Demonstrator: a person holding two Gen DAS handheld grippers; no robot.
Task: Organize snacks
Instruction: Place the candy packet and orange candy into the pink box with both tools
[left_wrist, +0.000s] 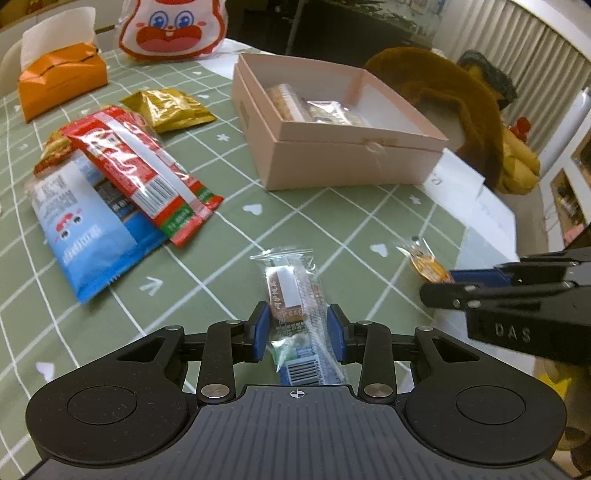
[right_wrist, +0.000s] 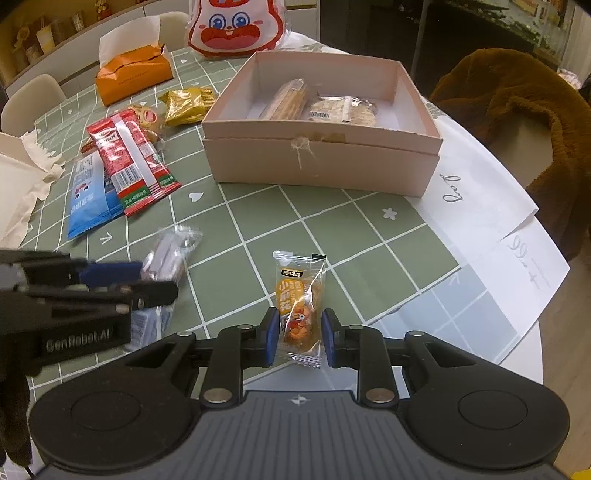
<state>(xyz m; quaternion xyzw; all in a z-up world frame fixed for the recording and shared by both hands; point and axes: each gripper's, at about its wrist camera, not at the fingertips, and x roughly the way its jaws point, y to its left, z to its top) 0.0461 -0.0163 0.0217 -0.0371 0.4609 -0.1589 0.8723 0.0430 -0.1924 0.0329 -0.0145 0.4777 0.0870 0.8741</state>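
Note:
A clear-wrapped brown cake packet (left_wrist: 291, 291) lies on the green checked tablecloth (left_wrist: 236, 236). My left gripper (left_wrist: 297, 314) straddles it with the blue pads against the wrapper's sides. A small orange snack packet (right_wrist: 295, 291) lies between the blue pads of my right gripper (right_wrist: 299, 317), which is shut on it. In the left wrist view the right gripper (left_wrist: 439, 284) comes in from the right over that orange packet (left_wrist: 424, 264). In the right wrist view the left gripper (right_wrist: 159, 284) is blurred beside the clear packet (right_wrist: 166, 254). The open pink box (right_wrist: 321, 162) behind holds two wrapped snacks.
A pile of red and blue snack bags (left_wrist: 110, 192) and a gold bag (left_wrist: 170, 109) lie at the left. Behind them stand an orange tissue box (left_wrist: 59, 81) and a rabbit-face bag (left_wrist: 173, 29). White papers (right_wrist: 480, 206) and a brown fleece over a chair (right_wrist: 517, 122) are at the right.

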